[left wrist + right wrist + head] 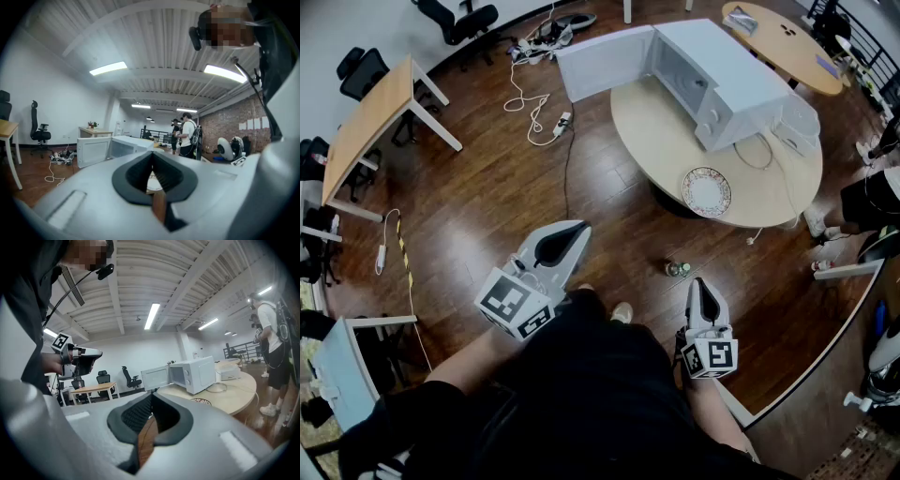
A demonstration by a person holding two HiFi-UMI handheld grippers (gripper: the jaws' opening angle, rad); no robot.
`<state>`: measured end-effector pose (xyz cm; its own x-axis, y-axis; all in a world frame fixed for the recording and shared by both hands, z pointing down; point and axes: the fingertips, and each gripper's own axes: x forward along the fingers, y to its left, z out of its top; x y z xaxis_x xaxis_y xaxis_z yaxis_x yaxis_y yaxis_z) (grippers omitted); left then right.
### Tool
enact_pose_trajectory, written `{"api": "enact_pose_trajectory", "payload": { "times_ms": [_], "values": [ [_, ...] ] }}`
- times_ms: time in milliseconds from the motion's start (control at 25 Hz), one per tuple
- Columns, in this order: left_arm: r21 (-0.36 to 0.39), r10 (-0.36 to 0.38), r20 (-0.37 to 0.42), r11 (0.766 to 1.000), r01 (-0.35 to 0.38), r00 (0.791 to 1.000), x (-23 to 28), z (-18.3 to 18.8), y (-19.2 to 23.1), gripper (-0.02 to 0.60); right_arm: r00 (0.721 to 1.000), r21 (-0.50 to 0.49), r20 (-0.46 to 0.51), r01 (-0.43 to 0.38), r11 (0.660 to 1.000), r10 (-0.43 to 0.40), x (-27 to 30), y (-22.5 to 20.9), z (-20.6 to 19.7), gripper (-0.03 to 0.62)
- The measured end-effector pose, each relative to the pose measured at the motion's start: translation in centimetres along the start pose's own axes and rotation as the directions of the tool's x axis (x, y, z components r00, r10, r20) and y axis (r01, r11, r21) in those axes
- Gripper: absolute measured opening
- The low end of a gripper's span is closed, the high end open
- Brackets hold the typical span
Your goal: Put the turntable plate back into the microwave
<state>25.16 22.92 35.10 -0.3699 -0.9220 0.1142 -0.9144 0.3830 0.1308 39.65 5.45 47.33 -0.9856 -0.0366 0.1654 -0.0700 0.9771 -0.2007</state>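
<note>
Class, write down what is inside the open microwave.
The microwave cavity shows only bare grey wall; its casing covers the deeper part. The plate lies outside, on the table.

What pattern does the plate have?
White plate with a speckled, decorated rim; head view shows it best.

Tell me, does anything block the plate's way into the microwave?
Nothing visible does. The plate lies on the table by the microwave's front corner, the door stands wide open, and only bare table lies between plate and opening.
</note>
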Motion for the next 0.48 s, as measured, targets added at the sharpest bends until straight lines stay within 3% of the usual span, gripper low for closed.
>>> {"api": "enact_pose_trajectory", "payload": {
  "times_ms": [240,480],
  "values": [
    [0.085,-0.03,0.002,0.996,0.03,1.0,0.2,0.6,0.5,0.003,0.999,-0.015,0.002,-0.043,0.999,0.043,2.0,0.7,0.6,0.002],
    [0.102,-0.067,0.02,0.993,0.064,0.998,2.4,0.5,2.5,0.003,1.0,-0.032,-0.009,0.0,0.999,-0.001,4.3,-0.8,0.8,0.002]
  ]
}}
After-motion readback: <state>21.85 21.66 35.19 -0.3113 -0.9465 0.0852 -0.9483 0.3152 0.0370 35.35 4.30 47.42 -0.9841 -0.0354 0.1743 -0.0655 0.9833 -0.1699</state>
